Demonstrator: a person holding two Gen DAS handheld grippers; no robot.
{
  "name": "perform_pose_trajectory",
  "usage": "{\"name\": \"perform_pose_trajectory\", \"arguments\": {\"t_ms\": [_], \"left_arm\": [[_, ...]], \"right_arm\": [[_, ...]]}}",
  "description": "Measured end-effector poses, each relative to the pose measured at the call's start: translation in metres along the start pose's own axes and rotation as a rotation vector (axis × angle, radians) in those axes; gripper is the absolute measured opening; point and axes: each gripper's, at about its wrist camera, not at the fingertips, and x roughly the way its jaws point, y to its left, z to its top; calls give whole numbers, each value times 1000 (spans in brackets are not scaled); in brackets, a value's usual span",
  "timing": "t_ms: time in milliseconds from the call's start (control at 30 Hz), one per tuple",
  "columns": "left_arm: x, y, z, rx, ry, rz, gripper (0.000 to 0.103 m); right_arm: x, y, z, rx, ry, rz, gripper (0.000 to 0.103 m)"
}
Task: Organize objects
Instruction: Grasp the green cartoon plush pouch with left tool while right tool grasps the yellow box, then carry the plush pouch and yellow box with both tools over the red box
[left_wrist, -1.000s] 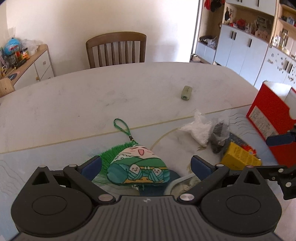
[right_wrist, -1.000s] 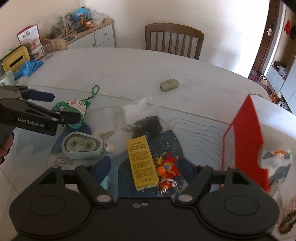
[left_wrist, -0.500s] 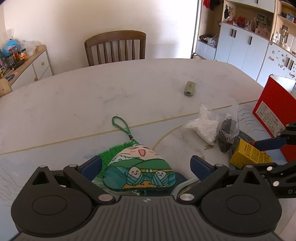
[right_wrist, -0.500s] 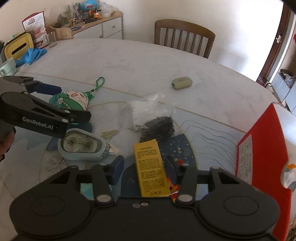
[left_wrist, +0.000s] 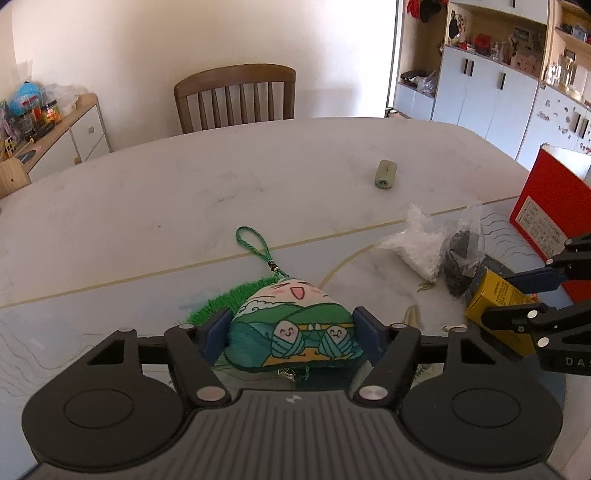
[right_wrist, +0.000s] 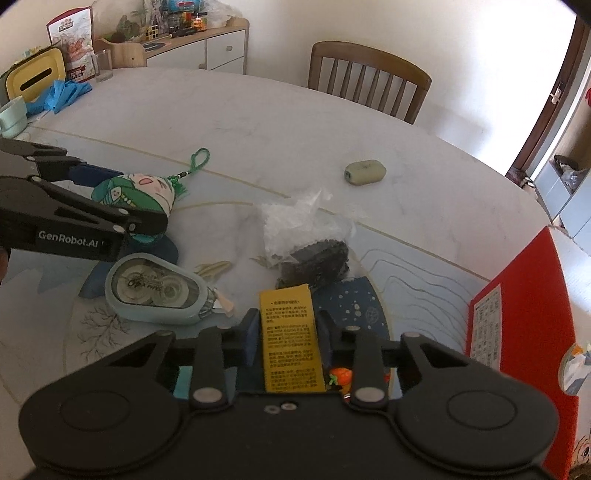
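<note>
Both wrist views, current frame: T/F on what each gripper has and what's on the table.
1. The left gripper is closed on the green plush charm. True.
2. The right gripper is closed on the correction tape dispenser. False: its pads flank the yellow box; the dispenser lies free to its left.
3. The grey-green case sits apart from the clutter, farther up the table. True.
4. The red box lies flat. False: it stands upright at the right.
</note>
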Motion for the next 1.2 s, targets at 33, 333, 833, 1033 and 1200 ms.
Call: {"name": "perform_pose_trajectory", "arguments": {"t_ms": [33,333,833,1033,1200], "left_arm": [[-2,1,0,-5,-4,0,70],[-24,7,7,-39,-31,4,68],[-91,-10,20,-26,-95,-41,68],[-116,-27,24,-35,-102,-72,68],[-131,-53,32,-13,-115,-115,68]], "right_arm": [[-1,0,0,2,-1,-4,29],[-31,-11,-6,113,-49,47,28],[-108,-31,-21,247,-122,88,28],[-134,-42,-30,283,-152,88,28],[-154,-58,-39,317,-171,90,28]]}}
